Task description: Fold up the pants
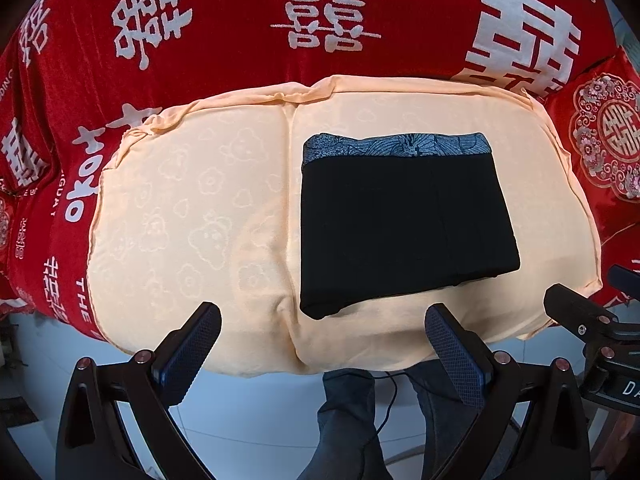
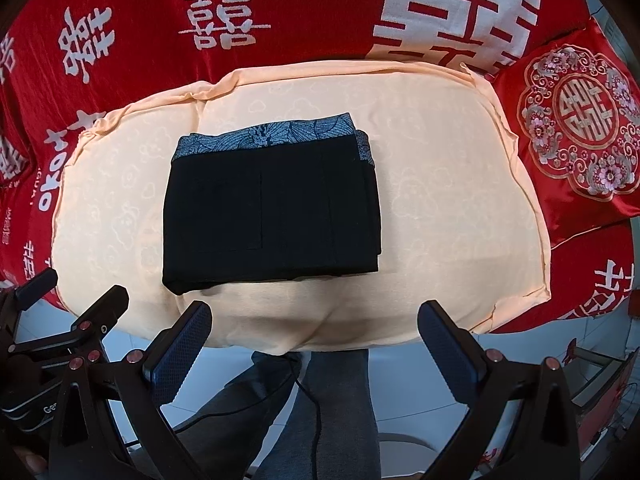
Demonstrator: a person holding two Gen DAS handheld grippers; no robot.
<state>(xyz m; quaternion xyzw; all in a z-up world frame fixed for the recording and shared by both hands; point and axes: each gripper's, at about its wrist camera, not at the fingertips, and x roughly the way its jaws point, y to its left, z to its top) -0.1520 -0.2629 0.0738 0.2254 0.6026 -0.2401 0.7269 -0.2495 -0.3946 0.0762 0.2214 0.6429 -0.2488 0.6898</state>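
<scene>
The black pants (image 1: 404, 224) lie folded into a compact rectangle on a peach cushion (image 1: 192, 208), with their blue patterned waistband (image 1: 396, 146) at the far edge. In the right wrist view the same folded pants (image 2: 272, 212) sit left of centre on the cushion (image 2: 448, 216). My left gripper (image 1: 324, 320) hovers open near the cushion's front edge, its fingers apart and holding nothing. My right gripper (image 2: 316, 320) is likewise open and empty, just in front of the pants. Each gripper shows in the other's view, the right gripper (image 1: 580, 312) at the right edge and the left gripper (image 2: 68, 304) at the left.
A red bedspread (image 1: 240, 52) with white characters surrounds the cushion. An embroidered red pillow (image 2: 576, 120) lies at the right. Below the cushion's front edge I see a person's legs in dark trousers (image 2: 332, 408), a thin black cable (image 2: 316, 412) and a pale floor (image 1: 248, 420).
</scene>
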